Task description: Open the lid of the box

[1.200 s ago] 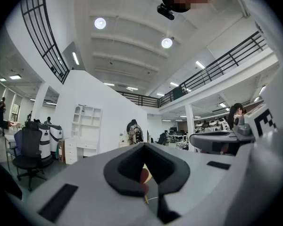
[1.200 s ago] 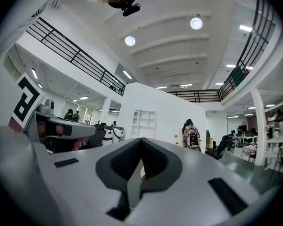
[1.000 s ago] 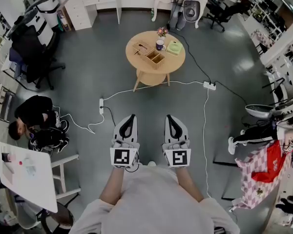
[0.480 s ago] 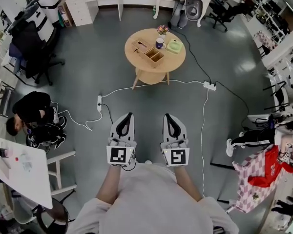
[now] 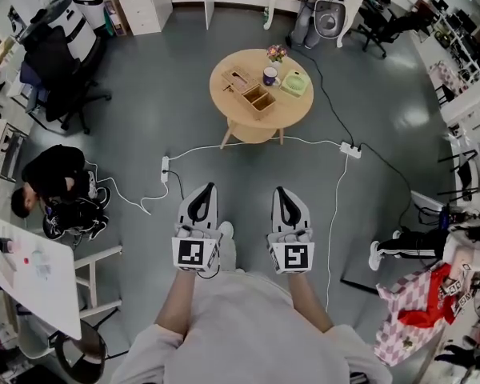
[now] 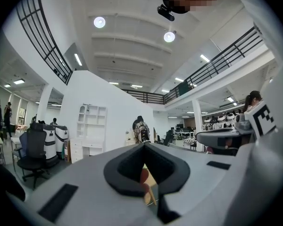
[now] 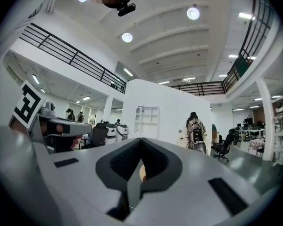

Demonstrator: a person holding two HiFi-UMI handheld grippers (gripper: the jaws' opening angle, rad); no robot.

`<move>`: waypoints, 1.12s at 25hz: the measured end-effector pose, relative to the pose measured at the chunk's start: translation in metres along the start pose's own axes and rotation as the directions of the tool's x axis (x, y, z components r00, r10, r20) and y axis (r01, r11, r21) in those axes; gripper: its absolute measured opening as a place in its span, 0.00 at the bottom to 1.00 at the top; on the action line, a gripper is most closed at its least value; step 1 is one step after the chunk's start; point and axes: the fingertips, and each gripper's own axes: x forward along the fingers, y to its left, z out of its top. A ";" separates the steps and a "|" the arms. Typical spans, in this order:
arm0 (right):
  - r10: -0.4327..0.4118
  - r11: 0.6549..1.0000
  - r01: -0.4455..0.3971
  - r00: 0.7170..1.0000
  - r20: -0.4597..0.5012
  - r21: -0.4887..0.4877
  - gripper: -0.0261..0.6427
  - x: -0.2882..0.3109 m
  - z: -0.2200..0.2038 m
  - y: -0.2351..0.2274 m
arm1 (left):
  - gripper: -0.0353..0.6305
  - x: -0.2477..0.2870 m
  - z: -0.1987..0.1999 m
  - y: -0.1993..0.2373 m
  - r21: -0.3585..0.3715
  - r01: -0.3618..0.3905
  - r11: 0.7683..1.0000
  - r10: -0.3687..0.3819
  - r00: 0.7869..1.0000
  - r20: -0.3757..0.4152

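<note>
**A:** Where is the flat pale wooden box (image 5: 237, 79)?

**B:** On the round light wooden table (image 5: 288, 112), well apart from both grippers across the grey floor (image 5: 144, 118); it lies just beside an open wooden tray with two compartments (image 5: 258, 98); it is too small here to tell how its lid sits.

**A:** What else stands on that table?

**B:** A dark purple mug (image 5: 270, 76), a pale green dish-like thing (image 5: 294, 83), and a small bunch of flowers (image 5: 277, 52) at the far edge.

**A:** And the left gripper (image 5: 210, 189)?

**B:** Low in front of the person's body, pointing toward the table; its jaws are pressed together with nothing between them.

**A:** The right gripper (image 5: 278, 190)?

**B:** Level with the left and a little apart from it; its jaws are likewise closed on nothing; a white power strip (image 5: 166, 169) with its cable lies on the floor between the grippers and the table.
</note>
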 end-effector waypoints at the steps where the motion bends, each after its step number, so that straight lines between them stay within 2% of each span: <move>1: 0.001 1.000 -0.001 1.000 0.000 -0.002 0.02 0.011 -0.003 -0.003 | 0.05 0.011 -0.002 0.006 0.001 0.000 1.000 0.000 1.000 -0.002; 4: -0.010 1.000 0.010 1.000 0.003 -0.014 0.02 0.052 -0.012 -0.015 | 0.05 0.052 -0.012 0.023 0.010 0.018 1.000 -0.018 1.000 -0.001; 8: -0.039 0.999 0.039 0.999 0.007 -0.016 0.02 0.118 -0.016 -0.037 | 0.05 0.117 -0.021 0.052 -0.014 0.055 0.998 -0.055 0.998 -0.013; 15: -0.084 0.996 0.085 0.996 0.037 -0.024 0.02 0.216 -0.020 -0.079 | 0.05 0.224 -0.019 0.101 0.008 0.105 0.994 -0.105 0.994 0.037; 21: -0.092 0.995 0.093 0.995 0.029 -0.021 0.02 0.279 -0.035 -0.124 | 0.05 0.294 -0.019 0.119 0.008 0.096 0.995 -0.096 0.995 0.039; 25: -0.057 0.998 0.058 0.998 0.036 -0.019 0.02 0.318 -0.041 -0.150 | 0.05 0.336 -0.022 0.126 0.029 0.063 0.998 -0.064 0.997 0.042; 28: -0.022 1.000 0.022 0.999 0.034 -0.006 0.02 0.344 -0.043 -0.167 | 0.05 0.364 -0.024 0.133 0.009 0.043 0.999 -0.043 0.998 0.053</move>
